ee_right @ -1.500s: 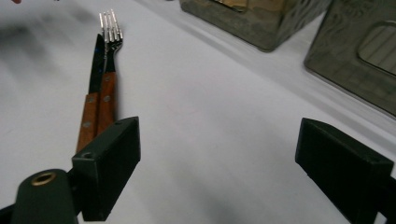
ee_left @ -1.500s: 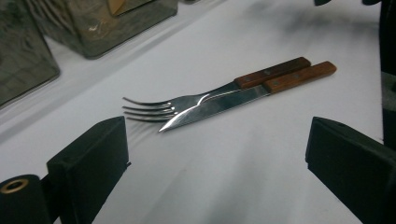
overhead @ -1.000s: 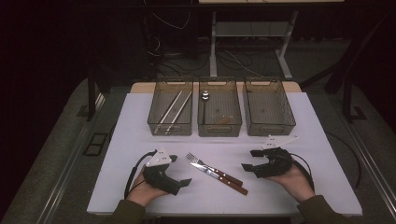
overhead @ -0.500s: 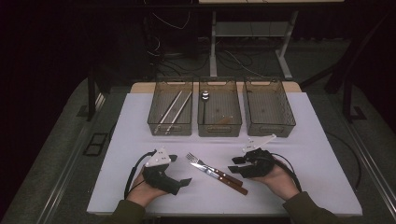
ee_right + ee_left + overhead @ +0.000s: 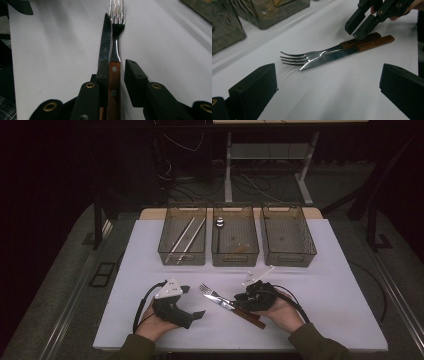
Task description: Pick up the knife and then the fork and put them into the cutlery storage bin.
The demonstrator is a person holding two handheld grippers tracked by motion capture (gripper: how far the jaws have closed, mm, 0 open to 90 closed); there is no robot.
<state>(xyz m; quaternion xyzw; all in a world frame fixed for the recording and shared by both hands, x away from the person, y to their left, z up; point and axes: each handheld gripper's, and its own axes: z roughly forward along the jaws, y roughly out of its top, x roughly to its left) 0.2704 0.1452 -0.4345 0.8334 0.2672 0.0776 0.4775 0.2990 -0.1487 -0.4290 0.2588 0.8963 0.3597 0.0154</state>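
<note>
Your right tool (image 5: 113, 82) has just been closing around the fork (image 5: 115, 47) handle beside the knife (image 5: 104, 47), not yet clamped; nothing is lifted. Your left tool (image 5: 192, 302) rests released left of the fork.

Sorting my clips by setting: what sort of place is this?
Probably a lab recording bench, not a kitchen: a white table with three clear bins in a dark room, cables on the floor behind.
</note>
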